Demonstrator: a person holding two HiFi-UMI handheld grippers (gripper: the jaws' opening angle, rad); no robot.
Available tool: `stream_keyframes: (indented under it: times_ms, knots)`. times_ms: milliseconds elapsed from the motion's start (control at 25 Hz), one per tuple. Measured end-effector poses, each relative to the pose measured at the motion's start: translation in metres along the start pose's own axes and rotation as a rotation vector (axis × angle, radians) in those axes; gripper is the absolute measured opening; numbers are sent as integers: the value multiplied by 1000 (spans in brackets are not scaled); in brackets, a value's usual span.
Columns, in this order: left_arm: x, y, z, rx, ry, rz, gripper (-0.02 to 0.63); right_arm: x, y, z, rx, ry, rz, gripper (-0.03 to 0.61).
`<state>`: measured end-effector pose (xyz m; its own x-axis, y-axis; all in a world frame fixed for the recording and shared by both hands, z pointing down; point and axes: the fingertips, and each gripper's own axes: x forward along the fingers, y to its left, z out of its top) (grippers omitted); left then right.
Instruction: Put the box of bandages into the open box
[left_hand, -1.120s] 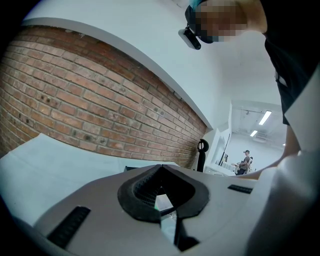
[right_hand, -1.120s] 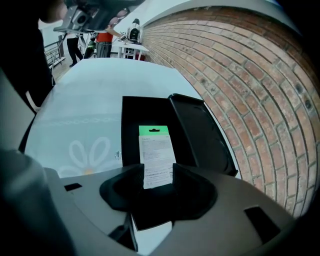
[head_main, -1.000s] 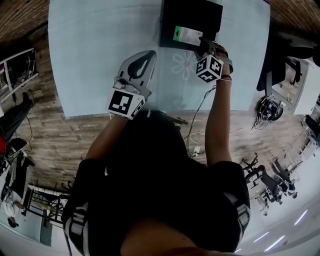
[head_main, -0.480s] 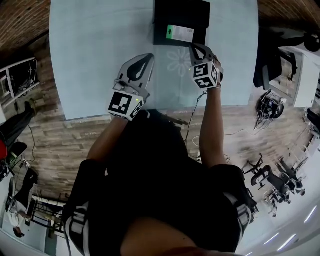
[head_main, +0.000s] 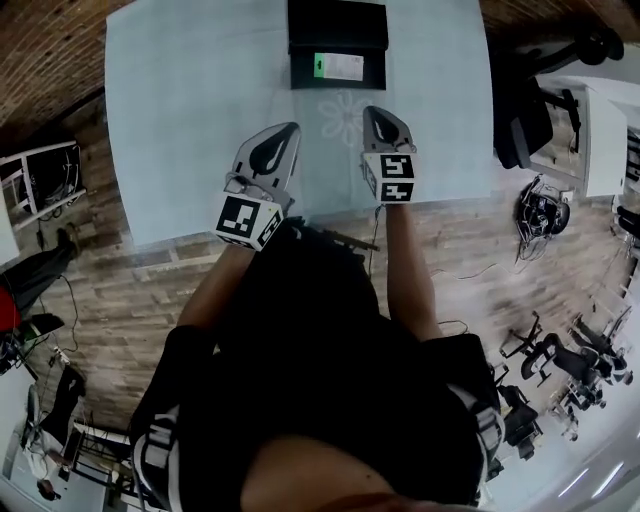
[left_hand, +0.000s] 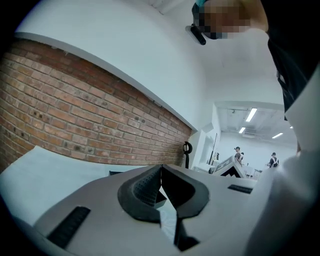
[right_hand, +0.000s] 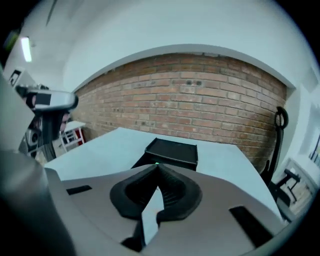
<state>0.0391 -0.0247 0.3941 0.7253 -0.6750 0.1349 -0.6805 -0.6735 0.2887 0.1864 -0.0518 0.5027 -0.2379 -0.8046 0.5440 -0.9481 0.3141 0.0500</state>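
The black open box (head_main: 337, 30) stands at the far middle of the pale blue table (head_main: 180, 110). The white bandage box with a green patch (head_main: 338, 67) lies inside it, at its near side. My right gripper (head_main: 375, 113) hovers over the table short of the black box; its jaws have just closed and hold nothing. In the right gripper view the shut tips (right_hand: 157, 166) point at the black box (right_hand: 172, 149). My left gripper (head_main: 288, 130) is shut and empty over the table's near left. Its tips (left_hand: 160, 167) meet in the left gripper view.
A brick wall (right_hand: 200, 105) runs behind the table. A dark office chair (head_main: 525, 120) stands at the table's right, a white rack (head_main: 40, 175) at its left. Cables lie on the wooden floor (head_main: 460, 270). People stand far off (left_hand: 237, 152).
My right gripper has drawn back from the black box towards me, risen and rolled, and its jaws have closed empty. The bandage box stays in the black box. My left gripper rose slightly.
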Motion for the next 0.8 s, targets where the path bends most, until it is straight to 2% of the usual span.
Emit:
stream_keyframes:
  times_ms: [80,160,320,440,600,800]
  knots:
    - [-10,-12,0,-9,-8,-3,32,-20,2,3,87,-55,-15,26]
    - [-20,-23,1,-8,-15,-7,32,-40,6,3,132,-89,-26,26]
    - [-42,-42,2,7,-23,-15,32,-75,19,6,148,-143,-45,26]
    - [-58,-54,-1,11,-26,-16,32,-102,25,8,155,-189,-91,26]
    - [-71,-73,-5,20,-29,-27,32,-135,31,3,220,-242,-121,26]
    - [-84,-95,-5,47,-35,-43,32,-174,50,-4,227,-274,-117,26]
